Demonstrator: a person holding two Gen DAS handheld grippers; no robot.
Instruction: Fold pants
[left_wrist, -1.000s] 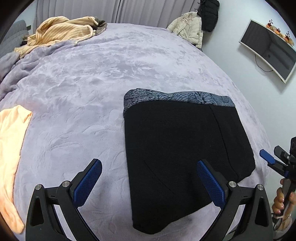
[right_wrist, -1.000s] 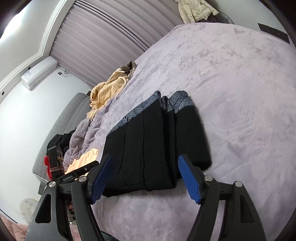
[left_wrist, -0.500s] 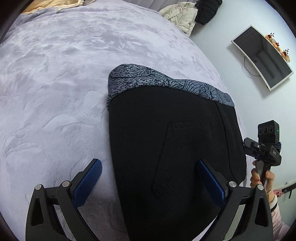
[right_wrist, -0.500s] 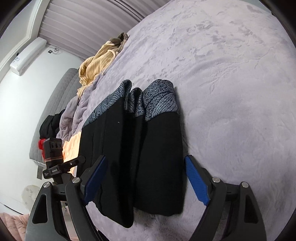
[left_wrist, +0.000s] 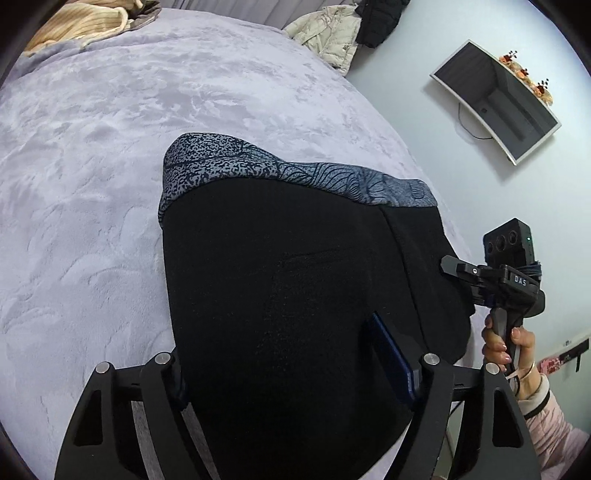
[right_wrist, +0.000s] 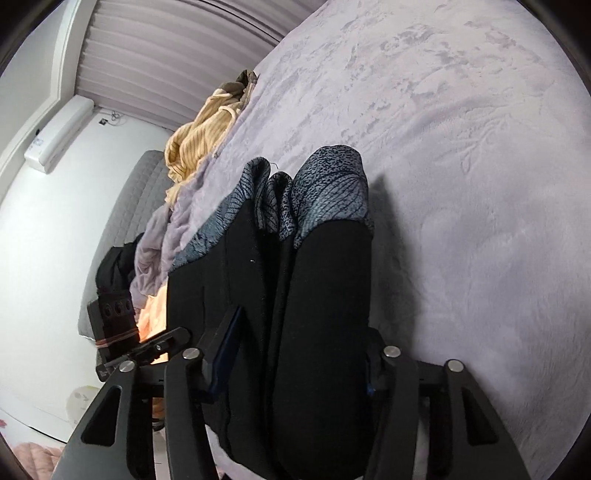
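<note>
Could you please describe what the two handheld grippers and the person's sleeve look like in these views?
Both grippers, left gripper and right gripper, have black skeletal frames with silver bolts and blue ridged pads. The right one carries a black camera block and white "DAS" lettering. The sleeve is pale pink, with a bracelet at the wrist.

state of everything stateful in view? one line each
black pants: folded flat on the bed, patterned waistband far end.
left tool: closing, near pants edge between its fingers.
right tool: closing, folded pants layers between its fingers.
wall screen: off, dark.
yellow garment: crumpled, unfolded.
</note>
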